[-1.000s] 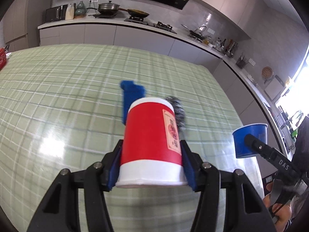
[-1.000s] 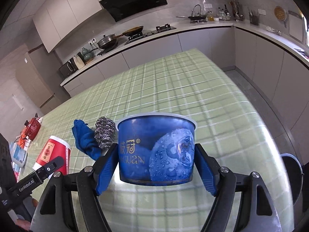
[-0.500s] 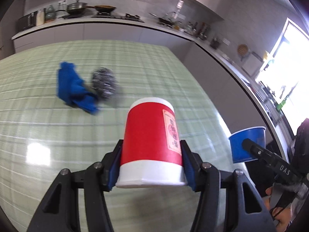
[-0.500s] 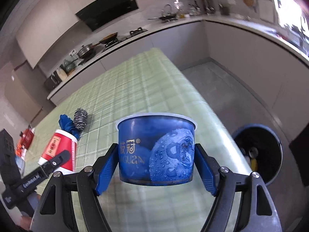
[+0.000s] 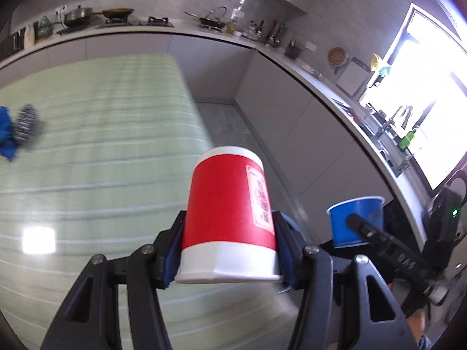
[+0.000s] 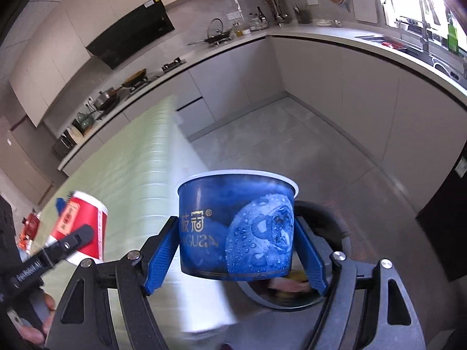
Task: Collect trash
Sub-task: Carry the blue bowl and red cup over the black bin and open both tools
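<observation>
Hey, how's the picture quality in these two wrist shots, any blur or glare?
Left wrist view: the window is blown out white, a glare patch sits on the smeared green tablecloth, while the red cup stays sharp. Right wrist view: the tablecloth edge streaks with motion blur; the blue tub is crisp; fisheye bends the counters.

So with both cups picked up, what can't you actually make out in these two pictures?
- Dark bin, right wrist view: mostly hidden behind the blue bowl and right gripper; its contents are blurred.
- Inside of the red cup, left wrist view: held upside down in the left gripper, so unseen.
- Blue cloth and steel scourer, left wrist view: motion-blurred, with the cloth cut off by the picture's edge.
</observation>
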`<state>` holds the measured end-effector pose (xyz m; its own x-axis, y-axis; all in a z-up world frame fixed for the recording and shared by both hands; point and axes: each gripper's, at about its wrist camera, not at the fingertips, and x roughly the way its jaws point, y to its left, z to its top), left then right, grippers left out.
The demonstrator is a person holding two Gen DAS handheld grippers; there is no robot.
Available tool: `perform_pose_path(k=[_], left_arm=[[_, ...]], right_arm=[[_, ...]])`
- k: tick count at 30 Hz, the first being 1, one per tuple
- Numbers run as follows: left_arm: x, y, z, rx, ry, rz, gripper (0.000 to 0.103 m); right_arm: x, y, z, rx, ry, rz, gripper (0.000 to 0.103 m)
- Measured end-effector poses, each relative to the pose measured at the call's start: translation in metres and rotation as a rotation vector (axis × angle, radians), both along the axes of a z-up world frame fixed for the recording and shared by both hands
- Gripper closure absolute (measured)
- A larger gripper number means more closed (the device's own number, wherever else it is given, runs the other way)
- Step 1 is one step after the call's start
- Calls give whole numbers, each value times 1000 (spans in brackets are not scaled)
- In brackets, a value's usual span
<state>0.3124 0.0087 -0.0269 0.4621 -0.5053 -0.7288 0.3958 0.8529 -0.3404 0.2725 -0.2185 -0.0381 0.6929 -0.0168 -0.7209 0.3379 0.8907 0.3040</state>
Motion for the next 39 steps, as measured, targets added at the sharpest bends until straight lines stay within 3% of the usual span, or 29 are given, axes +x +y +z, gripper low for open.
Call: perform_pose_path(k=[5, 9, 17, 23, 27, 32, 34, 39], left_arm=[[-10, -68, -14, -10, 41, -33, 46], [-19, -101, -34, 29, 63, -37, 46], [-29, -125, -83, 161, 104, 30, 45], [-22, -129, -103, 213, 134, 70, 39], [-15, -136, -107, 211, 162, 85, 34], [-13, -147, -101, 213, 158, 95, 27], [-14, -146, -94, 192, 169, 86, 27], [-23, -145, -54, 165, 109, 82, 27]], right_arm=[[-13, -60, -21, -16, 54, 14, 25], [-8, -82, -52, 9, 102, 35, 25], [16, -88, -123, 18, 206, 128, 25], [28, -87, -153, -1, 253, 168, 24], [36, -89, -154, -25, 264, 174, 23], [24, -108, -118, -56, 145, 66, 23], [21, -111, -108, -68, 135, 50, 23], [15, -109, -86, -71, 130, 24, 23]])
